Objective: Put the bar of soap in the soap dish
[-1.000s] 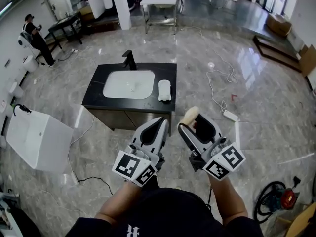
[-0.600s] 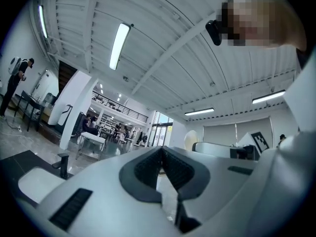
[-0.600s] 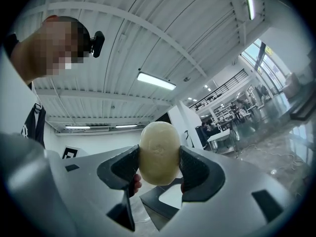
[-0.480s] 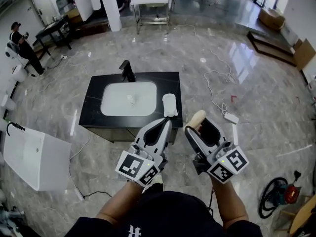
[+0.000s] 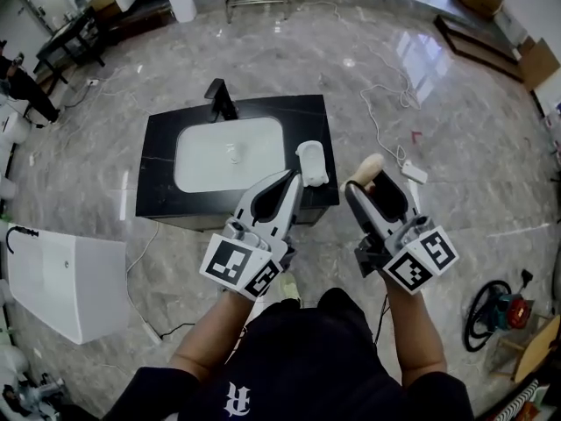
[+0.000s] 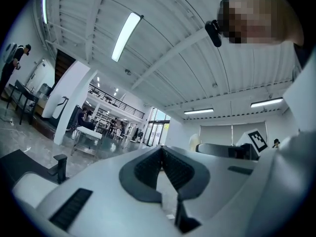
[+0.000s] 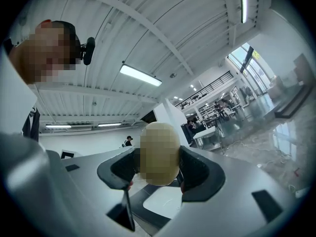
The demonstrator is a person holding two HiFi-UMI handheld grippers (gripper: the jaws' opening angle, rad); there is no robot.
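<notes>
- Bar of soap [image 5: 365, 168]: cream, rounded, held in the right gripper [image 5: 372, 189]. In the right gripper view the jaws are closed on its two sides, and most of the bar stands out past the tips [image 7: 159, 153].
- Left gripper [image 5: 294, 181]: jaws brought together with nothing between them, as the left gripper view confirms [image 6: 162, 154]. It hangs over the near edge of the bench [image 5: 158, 187].
- Soap dish [image 5: 313, 162]: white and empty, on the black bench top just right of the sink basin [image 5: 230, 153] and near the front right corner. The faucet [image 5: 219, 101] is at the far side.
- Position: the bar of soap hangs in the air right of the dish, beyond the bench's right edge and over the floor [image 5: 456, 147]. It touches neither the dish nor the bench.
- Step in hand (judgement): carry the bar to the dish; placement is not yet done.
- To do it well:
  - Move the right gripper left until the bar is centred over the dish, then lower it.
  - Turn the bar so its long side runs along the dish.
  - Open the jaws only once the bar rests in the hollow.
- Risks (judgement):
  - The grip is on the lower part of a smooth rounded bar, so it may slip or pivot; keep the motion slow.
  - The dish looks light and could slide if nudged.
  - The left gripper is close to the dish, so hold it clear of the path.
</notes>
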